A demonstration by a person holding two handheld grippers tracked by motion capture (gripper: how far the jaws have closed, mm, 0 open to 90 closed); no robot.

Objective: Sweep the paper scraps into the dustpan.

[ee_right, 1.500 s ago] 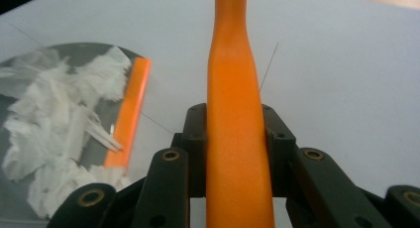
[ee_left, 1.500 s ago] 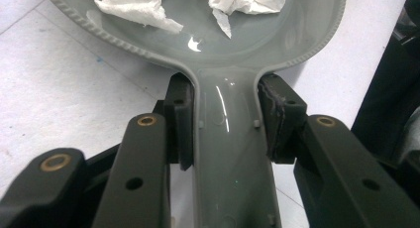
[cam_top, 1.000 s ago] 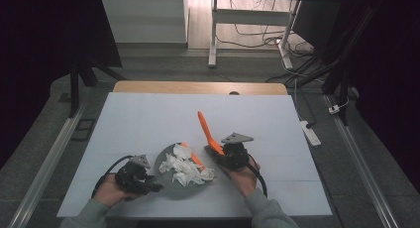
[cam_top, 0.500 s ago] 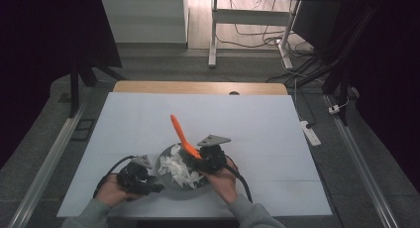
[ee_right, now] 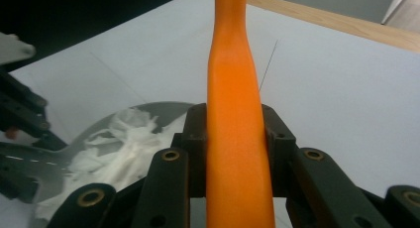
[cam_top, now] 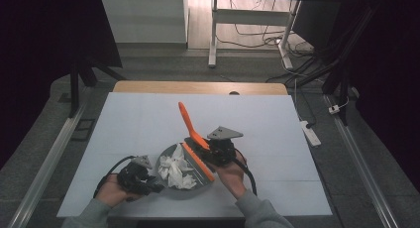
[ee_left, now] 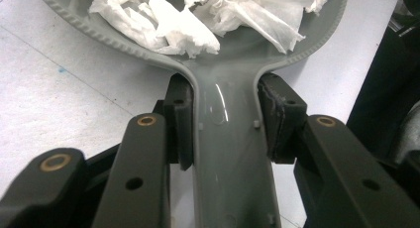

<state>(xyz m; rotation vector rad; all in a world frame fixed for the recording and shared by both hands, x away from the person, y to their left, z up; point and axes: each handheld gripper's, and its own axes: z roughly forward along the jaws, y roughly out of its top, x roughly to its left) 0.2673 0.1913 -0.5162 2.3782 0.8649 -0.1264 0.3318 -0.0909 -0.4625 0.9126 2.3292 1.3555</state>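
My L gripper [ee_left: 225, 124] is clamped on the handle of the grey dustpan [cam_top: 167, 157], pads tight on both sides w/ no gap. The dustpan lies flat on the white table [cam_top: 277, 124], near the table's front edge, roughly mid-width. Crumpled white paper [cam_top: 176, 171] is piled inside the pan. My R gripper [ee_right: 236, 139] is closed on the orange brush [cam_top: 190, 129], just right of the dustpan; its bristle edge lies along the pan's right rim, handle tilting up and away.
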